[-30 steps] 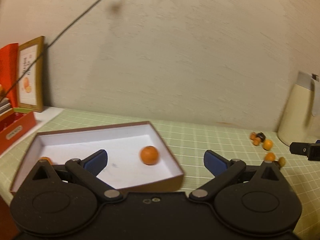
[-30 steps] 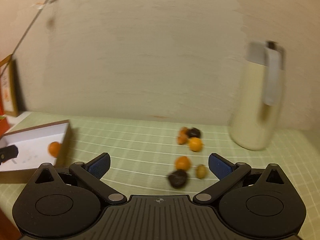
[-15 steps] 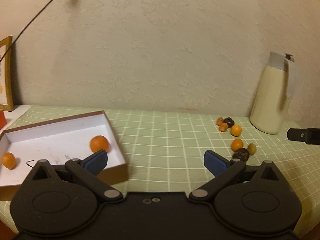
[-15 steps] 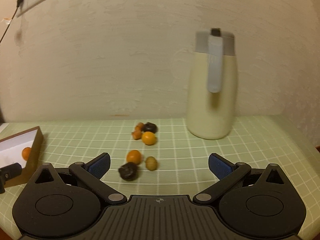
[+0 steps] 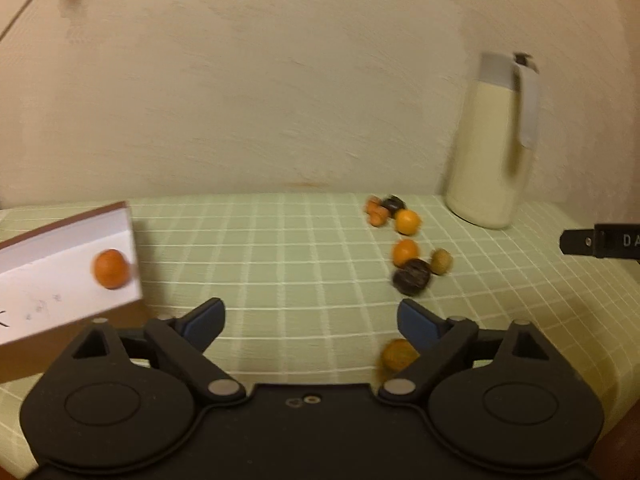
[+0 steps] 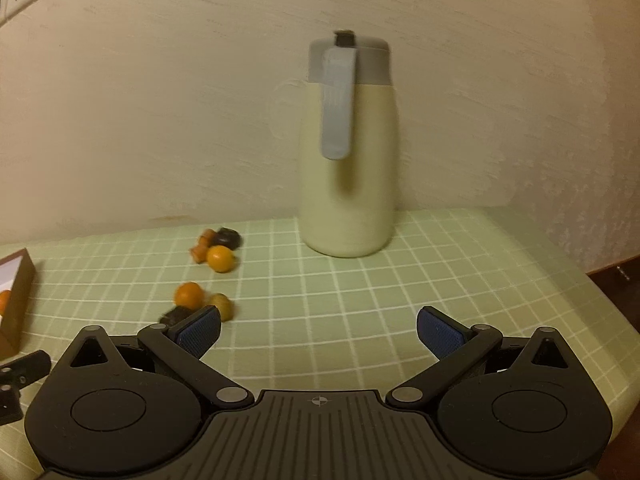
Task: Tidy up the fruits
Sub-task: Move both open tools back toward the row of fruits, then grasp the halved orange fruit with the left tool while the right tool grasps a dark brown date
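Readable text: one fragment only

White letters "DA" stand on the black bar (image 5: 604, 241) at the far right edge of the left wrist view; the rest is cut off.

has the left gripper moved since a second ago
Yes. The left gripper has swung right: the box that sat ahead of it now lies at the left edge, and the thermos is nearer centre.

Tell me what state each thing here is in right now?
Left hand-held gripper: open, holding nothing.
Right hand-held gripper: open, holding nothing.
Box: open, one orange fruit visible inside.
Loose fruits: scattered on the tablecloth.
Jug: upright, lid closed.
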